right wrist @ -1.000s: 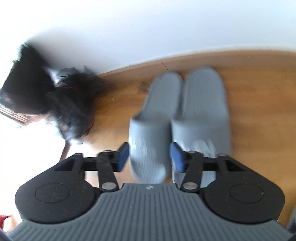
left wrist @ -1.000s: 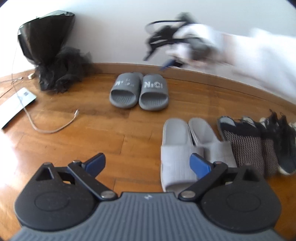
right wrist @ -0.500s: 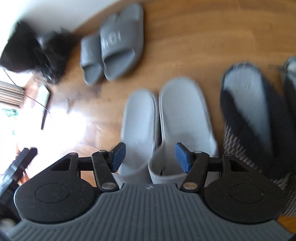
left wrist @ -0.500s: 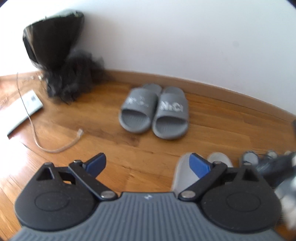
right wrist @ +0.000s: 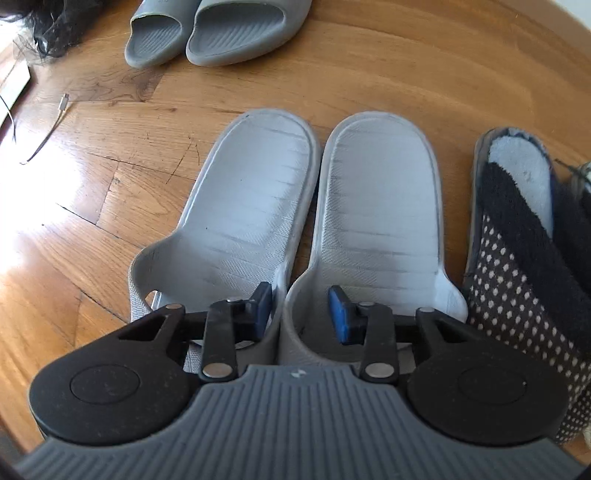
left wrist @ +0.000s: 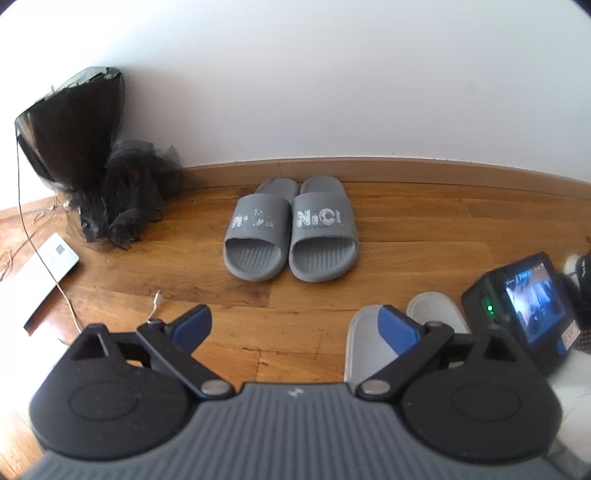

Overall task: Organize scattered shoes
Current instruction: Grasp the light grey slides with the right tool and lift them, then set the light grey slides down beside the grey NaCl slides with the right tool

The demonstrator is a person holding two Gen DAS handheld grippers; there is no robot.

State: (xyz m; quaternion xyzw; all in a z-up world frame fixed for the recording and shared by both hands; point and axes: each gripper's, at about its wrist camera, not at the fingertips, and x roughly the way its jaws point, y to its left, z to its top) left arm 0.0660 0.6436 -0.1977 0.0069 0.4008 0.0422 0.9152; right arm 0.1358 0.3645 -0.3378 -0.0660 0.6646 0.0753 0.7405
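Note:
A pair of dark grey slides (left wrist: 291, 229) sits side by side by the skirting; it also shows at the top of the right wrist view (right wrist: 218, 26). A pair of light grey slippers (right wrist: 317, 206) lies side by side on the wooden floor; their heels show in the left wrist view (left wrist: 369, 332). My right gripper (right wrist: 301, 310) is open, its fingers straddling the touching inner strap edges of both light slippers. My left gripper (left wrist: 295, 325) is open and empty above the floor. A dotted black slipper (right wrist: 524, 266) lies right of the light pair.
A black mesh bundle (left wrist: 92, 155) leans on the wall at left. A white flat device (left wrist: 40, 273) and a cable (left wrist: 66, 302) lie on the floor at left. The right gripper's camera body (left wrist: 524, 310) shows at the right of the left wrist view.
My right gripper swung from the dark grey slides to the light grey slippers and dropped onto their straps. The left view rose slightly and steadied.

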